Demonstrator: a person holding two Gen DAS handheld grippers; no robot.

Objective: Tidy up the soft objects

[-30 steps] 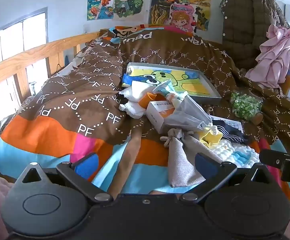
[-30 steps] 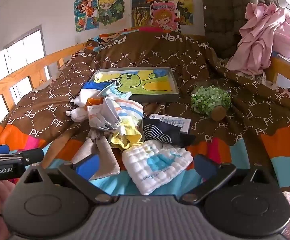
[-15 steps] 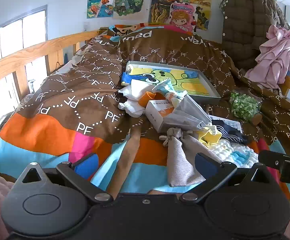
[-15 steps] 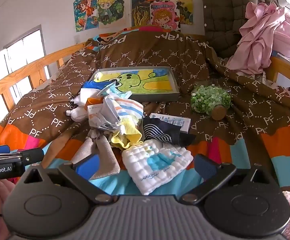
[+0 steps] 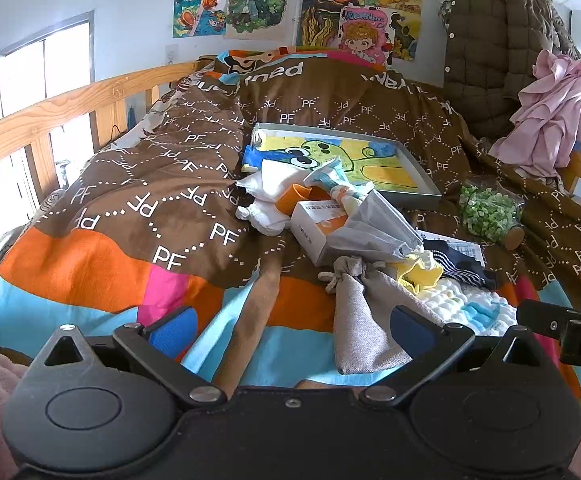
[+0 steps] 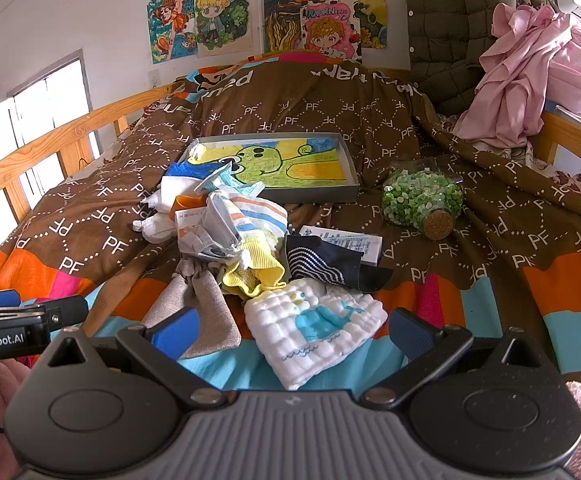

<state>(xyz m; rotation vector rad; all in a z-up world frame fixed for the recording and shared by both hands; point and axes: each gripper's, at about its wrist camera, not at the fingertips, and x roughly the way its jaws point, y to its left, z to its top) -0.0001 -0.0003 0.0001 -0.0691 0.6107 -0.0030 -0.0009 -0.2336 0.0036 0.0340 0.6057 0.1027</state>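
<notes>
A heap of soft things lies mid-bed on the patterned blanket. A white quilted cloth with a blue whale (image 6: 314, 324) lies nearest, just ahead of my open right gripper (image 6: 294, 330). Beside it are a grey drawstring pouch (image 6: 194, 304), a yellow sock (image 6: 256, 276), a dark striped sock (image 6: 322, 260), a striped cloth (image 6: 254, 212) and a grey face mask (image 5: 378, 232). White socks (image 5: 264, 216) lie further left. My left gripper (image 5: 292, 330) is open and empty, with the grey pouch (image 5: 366, 316) by its right finger. Each gripper shows at the edge of the other's view.
A shallow grey tray (image 6: 352, 168) with a cartoon picture lies behind the heap. A corked jar of green bits (image 6: 422, 204) lies on its side to the right. A small white-and-orange box (image 5: 314, 228) sits in the pile. Wooden rail (image 5: 50, 112) left; pink clothes (image 6: 530, 80) and brown jacket right.
Both views have shifted only slightly, a little closer to the heap. Nothing on the bed has moved and both grippers stay open.
</notes>
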